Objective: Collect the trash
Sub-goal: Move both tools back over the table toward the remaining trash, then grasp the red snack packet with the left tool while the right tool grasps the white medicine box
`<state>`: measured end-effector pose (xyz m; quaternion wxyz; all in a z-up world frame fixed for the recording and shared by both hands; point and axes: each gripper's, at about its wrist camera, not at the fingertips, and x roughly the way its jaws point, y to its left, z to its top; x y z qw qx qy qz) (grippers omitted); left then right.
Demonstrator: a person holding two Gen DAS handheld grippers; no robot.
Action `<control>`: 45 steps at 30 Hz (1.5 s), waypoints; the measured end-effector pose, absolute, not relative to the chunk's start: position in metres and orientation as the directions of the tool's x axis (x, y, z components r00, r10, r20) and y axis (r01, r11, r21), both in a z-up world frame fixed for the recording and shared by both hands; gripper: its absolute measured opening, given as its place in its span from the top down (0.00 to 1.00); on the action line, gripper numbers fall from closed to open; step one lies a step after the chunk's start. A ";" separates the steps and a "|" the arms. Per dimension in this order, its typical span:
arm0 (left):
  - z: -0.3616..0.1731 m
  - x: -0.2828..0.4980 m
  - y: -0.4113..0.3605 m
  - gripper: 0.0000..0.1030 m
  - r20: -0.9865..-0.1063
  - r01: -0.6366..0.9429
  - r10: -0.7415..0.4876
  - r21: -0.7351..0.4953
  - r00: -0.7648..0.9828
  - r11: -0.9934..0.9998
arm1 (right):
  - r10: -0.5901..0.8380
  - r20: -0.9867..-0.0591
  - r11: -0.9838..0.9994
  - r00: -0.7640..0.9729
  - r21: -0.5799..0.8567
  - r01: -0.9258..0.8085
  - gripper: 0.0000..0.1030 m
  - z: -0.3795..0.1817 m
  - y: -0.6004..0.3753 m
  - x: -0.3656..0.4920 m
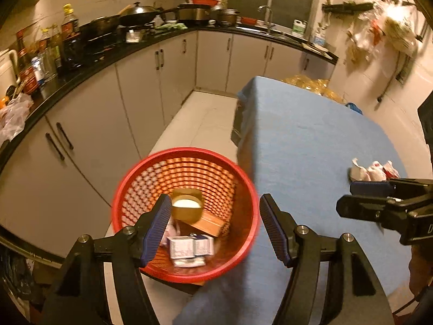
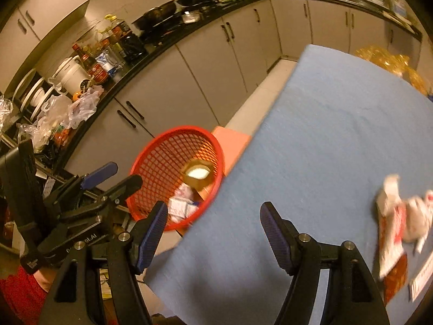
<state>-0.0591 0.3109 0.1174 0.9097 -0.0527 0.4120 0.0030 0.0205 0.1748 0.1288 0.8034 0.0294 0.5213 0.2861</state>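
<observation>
Red basket [image 1: 186, 162]: from the left wrist view I judge the job partly done; it stands just off the edge of the blue worktop [image 1: 311, 140] and already holds a brown tape roll [image 1: 186, 208], a brown box [image 1: 209, 224] and small white packets [image 1: 189, 246].
Left tongs [image 1: 215, 227]: apart, gripping nothing, hovering over the basket rim.
Left to do: crumpled red-and-white wrappers [image 1: 374, 170] lie on the worktop, well apart from the basket, just beyond my right tongs [image 1: 360, 197].
Right wrist view, right tongs [image 2: 213, 235]: apart and empty, above the worktop edge [image 2: 324, 135].
Seen only here: the wrappers [image 2: 397, 216] spread wider than the left view suggests, with a flat white printed slip [image 2: 422, 279] beside them; blurred, so I cannot tell how many pieces.
Basket here [image 2: 154, 162]: seen from the side, with an orange stool or box [image 2: 232, 140] beside it, hidden in the left view.
</observation>
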 end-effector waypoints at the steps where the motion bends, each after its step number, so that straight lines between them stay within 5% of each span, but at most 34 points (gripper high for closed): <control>1: 0.118 -0.060 0.304 0.36 -0.750 -0.037 -0.044 -0.091 0.660 0.995 | 0.489 -0.822 0.839 0.293 0.351 -0.415 0.27 0.127 0.165 0.016; 23: 0.129 -0.056 0.126 0.35 -0.766 0.303 -0.256 -0.084 0.589 0.949 | 0.359 -0.839 0.928 0.409 0.366 -0.066 0.27 0.122 -0.035 -0.056; 31: 0.120 -0.053 0.048 0.27 -0.796 0.468 -0.334 -0.073 0.504 0.881 | 0.268 -0.860 0.932 0.434 0.346 0.109 0.27 0.118 -0.112 -0.077; 45: 0.069 -0.021 -0.052 0.29 -0.854 0.615 -0.254 0.095 0.455 0.783 | 0.217 -0.866 0.914 0.451 0.343 0.217 0.27 0.118 -0.194 -0.101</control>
